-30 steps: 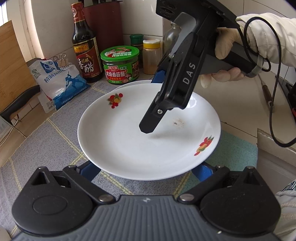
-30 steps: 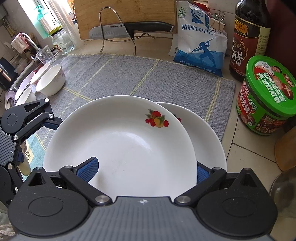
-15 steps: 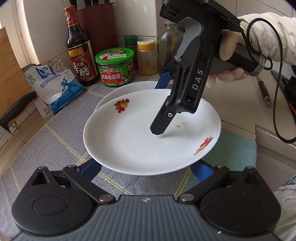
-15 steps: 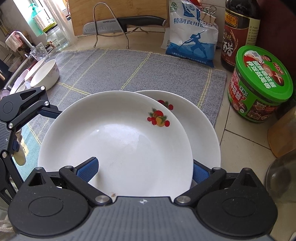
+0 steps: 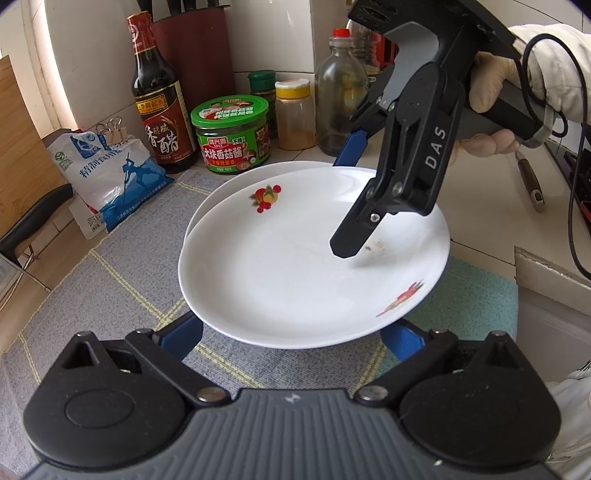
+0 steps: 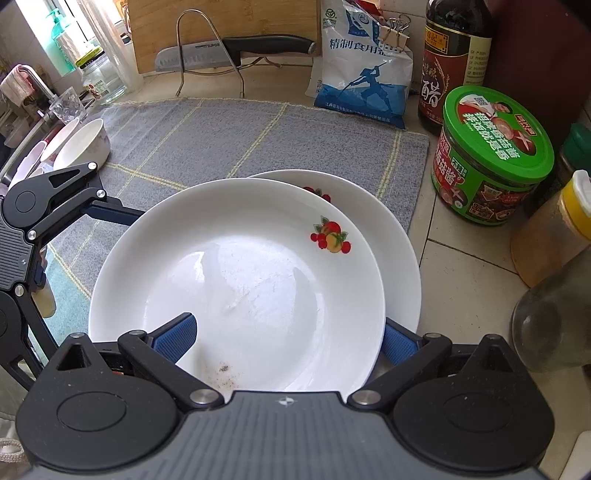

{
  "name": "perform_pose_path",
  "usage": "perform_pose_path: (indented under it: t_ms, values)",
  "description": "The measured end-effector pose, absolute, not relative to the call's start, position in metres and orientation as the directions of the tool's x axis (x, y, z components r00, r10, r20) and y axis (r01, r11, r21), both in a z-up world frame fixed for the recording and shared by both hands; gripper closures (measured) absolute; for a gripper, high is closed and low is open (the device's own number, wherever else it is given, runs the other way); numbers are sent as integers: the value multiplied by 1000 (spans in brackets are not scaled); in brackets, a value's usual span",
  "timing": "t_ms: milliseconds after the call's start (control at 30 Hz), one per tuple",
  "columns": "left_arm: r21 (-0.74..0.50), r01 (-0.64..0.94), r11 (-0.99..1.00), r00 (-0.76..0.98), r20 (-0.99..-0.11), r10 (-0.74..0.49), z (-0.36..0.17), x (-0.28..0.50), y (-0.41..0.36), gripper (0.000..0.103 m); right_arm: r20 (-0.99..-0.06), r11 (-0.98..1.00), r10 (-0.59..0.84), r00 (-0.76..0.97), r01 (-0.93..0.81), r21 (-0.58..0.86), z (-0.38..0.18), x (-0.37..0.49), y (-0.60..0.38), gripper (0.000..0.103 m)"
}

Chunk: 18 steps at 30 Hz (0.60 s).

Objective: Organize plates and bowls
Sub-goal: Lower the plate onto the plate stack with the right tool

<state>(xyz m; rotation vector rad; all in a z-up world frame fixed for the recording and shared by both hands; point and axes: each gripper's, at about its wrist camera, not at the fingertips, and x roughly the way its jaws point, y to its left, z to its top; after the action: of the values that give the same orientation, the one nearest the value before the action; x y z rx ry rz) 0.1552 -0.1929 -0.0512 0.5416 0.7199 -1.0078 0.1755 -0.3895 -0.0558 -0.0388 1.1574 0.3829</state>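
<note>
Fingers of the left gripper (image 5: pixel 291 336) stand apart, their blue pads poking out from under the near rim of the upper plate (image 5: pixel 295 266); whether they touch its underside is hidden. The right gripper (image 6: pixel 286 341) is spread too: one pad lies on top of this plate beside a few brown specks, the other sits below its right rim, so the plate passes slantwise between them. Whether they press on it cannot be told. Seen from the left wrist, that gripper bears the letters "DAS", and a gloved hand (image 5: pixel 491 92) holds its handle.

The upper plate, white with fruit motifs, overlaps a lower plate (image 6: pixel 399 251) of the same kind, mostly covered, lying at the edge of a grey mat (image 5: pixel 110 280). Just beyond stands a green-lidded jar (image 5: pixel 231 136) with Chinese print, then a dark vinegar bottle (image 5: pixel 160 110) and a blue-and-white salt bag (image 5: pixel 110 177) closed with binder clips. Farther off, a knife (image 6: pixel 236 51) marked "SUPOR" rests on a wire stand before a wooden board (image 6: pixel 221 22). White bowls (image 6: pixel 85 144) sit at the mat's far left, partly cut off by the left gripper.
</note>
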Motion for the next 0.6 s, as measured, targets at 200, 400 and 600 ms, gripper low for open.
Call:
perform_pose_path:
  t_ms: [200,400,600]
  values:
    - [96,891,443,354,-757,-549,-52,156,-193,1,-895,937,270,354,-310,161,-52,167,-390,0]
    - [105,888,448,364,-756,-543,-51,156,-192,1,-894,938,267,359,-312,155,-50,162,-390,0]
    - [115,883,456,375,-756,-536,-50,155,-191,1,-893,939,261,366,-310,148,-48,160,-391,0]
